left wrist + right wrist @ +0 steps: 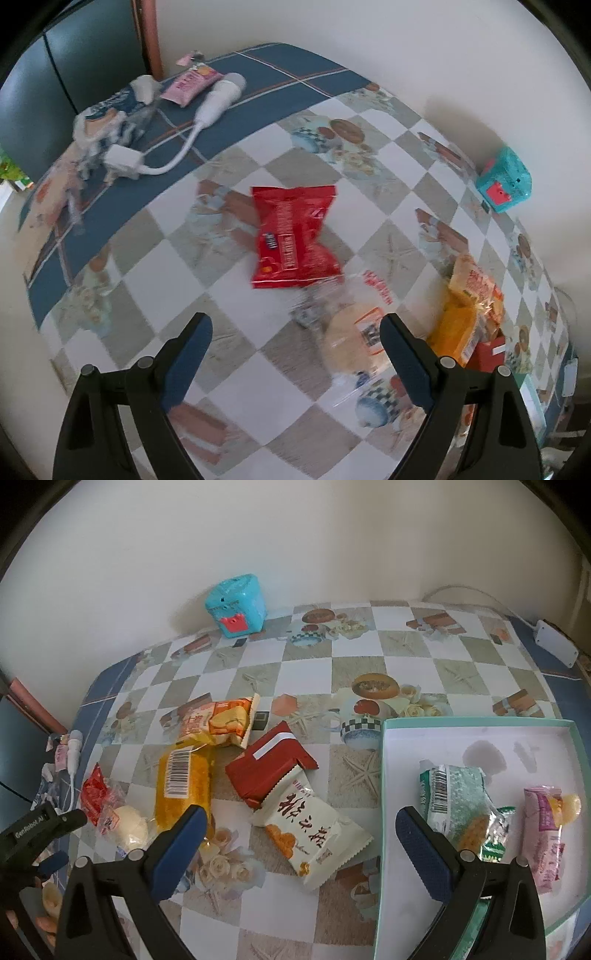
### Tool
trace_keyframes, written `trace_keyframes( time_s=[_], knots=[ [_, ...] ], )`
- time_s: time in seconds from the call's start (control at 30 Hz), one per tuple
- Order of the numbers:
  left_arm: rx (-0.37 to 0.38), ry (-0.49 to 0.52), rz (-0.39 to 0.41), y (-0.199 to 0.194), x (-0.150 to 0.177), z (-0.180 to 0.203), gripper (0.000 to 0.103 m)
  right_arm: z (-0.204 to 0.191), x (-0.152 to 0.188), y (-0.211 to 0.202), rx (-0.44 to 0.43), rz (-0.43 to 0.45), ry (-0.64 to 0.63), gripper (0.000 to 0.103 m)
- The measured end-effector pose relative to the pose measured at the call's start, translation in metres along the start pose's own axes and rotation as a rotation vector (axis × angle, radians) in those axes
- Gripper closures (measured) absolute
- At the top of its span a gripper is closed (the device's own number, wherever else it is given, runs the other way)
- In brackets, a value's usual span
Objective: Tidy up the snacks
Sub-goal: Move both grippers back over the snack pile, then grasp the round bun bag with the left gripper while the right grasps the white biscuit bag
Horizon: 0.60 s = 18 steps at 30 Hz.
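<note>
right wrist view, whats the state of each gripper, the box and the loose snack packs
left gripper: open, nothing held
right gripper: open, nothing held
shallow mint-green cardboard box: open-topped, holds some packets
white packet with brown characters: flat on table, outside box
dark red carton: on table, outside box

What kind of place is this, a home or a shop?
Most likely a home, at a dining table. The table wears a checked tablecloth printed with food pictures, loose snack packets lie beside a light green box, and a small blue toy-like cube sits against a plain wall.
</note>
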<state>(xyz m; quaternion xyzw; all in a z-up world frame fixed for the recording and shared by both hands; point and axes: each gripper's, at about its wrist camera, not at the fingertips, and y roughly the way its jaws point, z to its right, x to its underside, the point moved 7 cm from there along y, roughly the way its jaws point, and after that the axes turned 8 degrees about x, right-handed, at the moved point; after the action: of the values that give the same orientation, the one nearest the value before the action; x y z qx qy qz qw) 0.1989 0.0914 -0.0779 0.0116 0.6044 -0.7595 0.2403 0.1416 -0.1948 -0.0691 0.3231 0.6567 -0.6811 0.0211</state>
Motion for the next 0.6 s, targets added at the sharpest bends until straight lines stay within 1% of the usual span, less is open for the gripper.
trace_keyframes(
  time_s=[0.13,0.33,0.43,0.5,0.6],
  knots=[
    [0.02,0.016,-0.026,0.018,0.007,0.009,0.011,-0.004,0.001,0.012,-0.004,-0.019,-0.014,0.0],
    [0.039,0.013,-0.075,0.04,0.015,0.017,0.011,-0.014,0.001,0.018,-0.026,-0.021,-0.051,0.002],
    [0.041,0.027,-0.082,0.044,0.016,0.022,0.011,-0.018,0.003,0.024,-0.05,-0.043,-0.057,0.005],
    [0.04,0.034,-0.087,0.047,0.016,0.024,0.011,-0.02,0.006,0.031,-0.068,-0.067,-0.058,0.012],
    [0.04,0.04,-0.099,0.053,0.017,0.028,0.011,-0.023,0.01,0.037,-0.068,-0.086,-0.078,0.014]
  ],
)
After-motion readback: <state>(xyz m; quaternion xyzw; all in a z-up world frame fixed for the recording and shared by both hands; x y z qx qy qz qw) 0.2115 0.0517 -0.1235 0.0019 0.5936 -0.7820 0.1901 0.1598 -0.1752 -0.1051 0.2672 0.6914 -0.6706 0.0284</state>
